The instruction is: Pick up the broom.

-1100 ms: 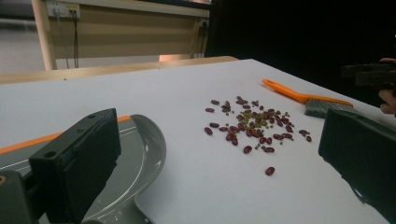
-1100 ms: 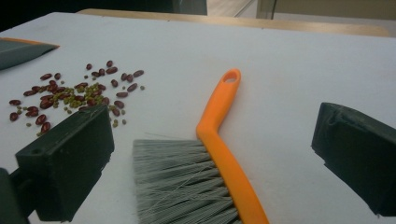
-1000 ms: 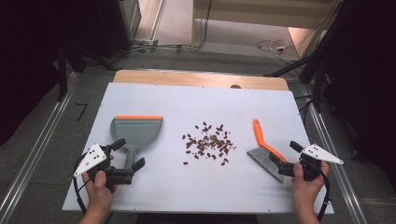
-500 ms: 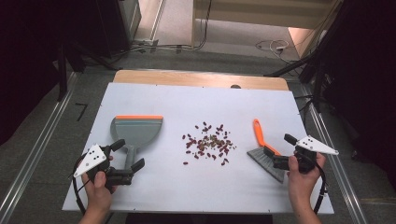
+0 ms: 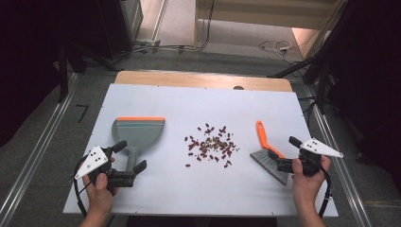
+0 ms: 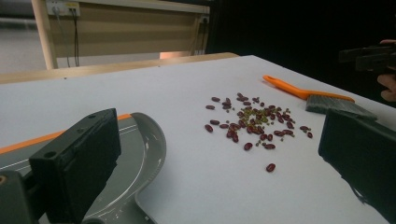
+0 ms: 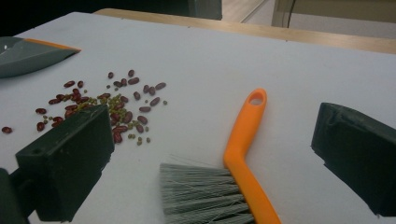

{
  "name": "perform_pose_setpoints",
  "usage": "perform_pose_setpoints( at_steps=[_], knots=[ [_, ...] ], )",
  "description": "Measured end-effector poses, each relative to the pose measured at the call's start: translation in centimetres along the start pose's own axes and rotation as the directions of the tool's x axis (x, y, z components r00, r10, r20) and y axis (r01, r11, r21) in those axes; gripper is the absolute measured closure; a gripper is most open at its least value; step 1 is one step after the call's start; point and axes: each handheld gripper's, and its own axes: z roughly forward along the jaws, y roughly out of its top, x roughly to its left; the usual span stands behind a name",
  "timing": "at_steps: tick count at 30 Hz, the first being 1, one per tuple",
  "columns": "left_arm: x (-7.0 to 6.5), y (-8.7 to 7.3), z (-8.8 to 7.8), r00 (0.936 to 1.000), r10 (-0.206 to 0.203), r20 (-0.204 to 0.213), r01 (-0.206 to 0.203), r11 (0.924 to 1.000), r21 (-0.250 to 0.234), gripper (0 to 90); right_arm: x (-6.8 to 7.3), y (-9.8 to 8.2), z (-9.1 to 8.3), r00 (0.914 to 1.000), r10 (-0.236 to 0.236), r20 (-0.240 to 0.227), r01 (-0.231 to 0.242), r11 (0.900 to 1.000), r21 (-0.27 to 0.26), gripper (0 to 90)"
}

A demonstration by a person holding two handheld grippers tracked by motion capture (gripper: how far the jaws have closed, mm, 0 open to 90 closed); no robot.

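A grey dustpan (image 5: 138, 134) with an orange lip lies at the left of the white table (image 5: 198, 104). Red and green beans (image 5: 210, 145) are scattered at the middle. An orange-handled brush (image 5: 262, 135) with grey bristles lies to their right. My left gripper (image 5: 130, 156) is open around the dustpan's handle end without touching it. Its own view shows the dustpan (image 6: 140, 154) by its left jaw and the beans (image 6: 252, 123) ahead. My right gripper (image 5: 283, 147) is open just right of the brush. The brush (image 7: 243, 135) lies between its spread jaws in its own view.
A wooden strip (image 5: 203, 79) borders the table's far edge, with floor and cables beyond. The right hand and its gripper (image 6: 369, 56) appear at the far right of the left gripper view. The dustpan's corner (image 7: 28, 53) shows at the top left of the right gripper view.
My right gripper has moved left toward the brush, and its jaws now flank the brush. The left gripper, dustpan, beans and brush have stayed put.
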Motion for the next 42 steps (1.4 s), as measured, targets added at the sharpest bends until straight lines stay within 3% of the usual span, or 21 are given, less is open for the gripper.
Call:
perform_pose_setpoints(
  at_steps=[18, 24, 28, 31, 33, 34, 36, 37, 38, 40, 42],
  knots=[
    [-0.1, 0.1, 0.4, 1.0000, 0.000, 0.008, 0.000, 1.0000, 0.000, 0.3, 0.1, 0.0, 0.0, 0.9999, -0.001, 0.017, 0.001, 1.000, 0.024, 0.0],
    [-0.1, 0.1, 0.5, 1.0000, -0.003, 0.008, 0.003, 1.0000, 0.002, 0.3, -0.3, 0.9, 0.4, 0.9999, -0.003, 0.016, 0.002, 0.997, 0.071, 0.0],
    [-0.1, 0.1, 0.6, 0.9999, -0.004, 0.011, 0.004, 1.0000, 0.002, 0.3, -1.0, 2.0, 1.2, 0.9996, 0.023, 0.018, -0.025, 0.992, 0.123, 0.0],
    [-0.1, 0.1, 0.6, 0.9999, -0.004, 0.012, 0.004, 1.0000, 0.003, 0.3, -1.8, 3.0, 2.8, 0.9990, 0.045, 0.006, -0.045, 0.976, 0.215, 1.6],
    [-0.1, 0.1, 0.6, 0.9999, -0.004, 0.011, 0.004, 1.0000, 0.005, 0.3, -2.0, 3.4, 3.6, 0.9981, 0.045, 0.043, -0.054, 0.968, 0.246, 12.4],
    [-0.1, 0.1, 0.6, 0.9999, -0.005, 0.011, 0.005, 1.0000, 0.006, 0.3, -2.0, 3.4, 3.6, 0.9981, 0.045, 0.043, -0.054, 0.968, 0.246, 12.4],
    [-0.1, 0.0, 0.6, 0.9999, -0.007, 0.010, 0.007, 1.0000, 0.007, 0.3, -2.2, 4.2, 4.8, 0.9975, 0.036, 0.061, -0.053, 0.953, 0.299, 24.1],
    [0.0, 0.0, 0.6, 0.9999, -0.006, 0.009, 0.006, 0.9999, 0.008, 0.3, -2.2, 4.2, 4.8, 0.9975, 0.036, 0.061, -0.053, 0.953, 0.299, 24.1],
    [-0.1, 0.0, 0.6, 0.9999, -0.009, 0.008, 0.009, 0.9999, 0.007, 0.3, -2.2, 4.5, 5.5, 0.9962, 0.045, 0.075, -0.067, 0.941, 0.331, 35.5],
    [0.0, 0.1, 0.6, 0.9999, -0.008, 0.007, 0.008, 1.0000, 0.005, 0.3, -2.4, 4.8, 6.3, 0.9945, 0.069, 0.079, -0.094, 0.925, 0.369, 39.0],
    [0.0, 0.1, 0.6, 0.9999, -0.008, 0.007, 0.008, 1.0000, 0.006, 0.3, -2.5, 4.9, 7.3, 0.9934, 0.077, 0.085, -0.107, 0.893, 0.438, 40.6]
  ],
)
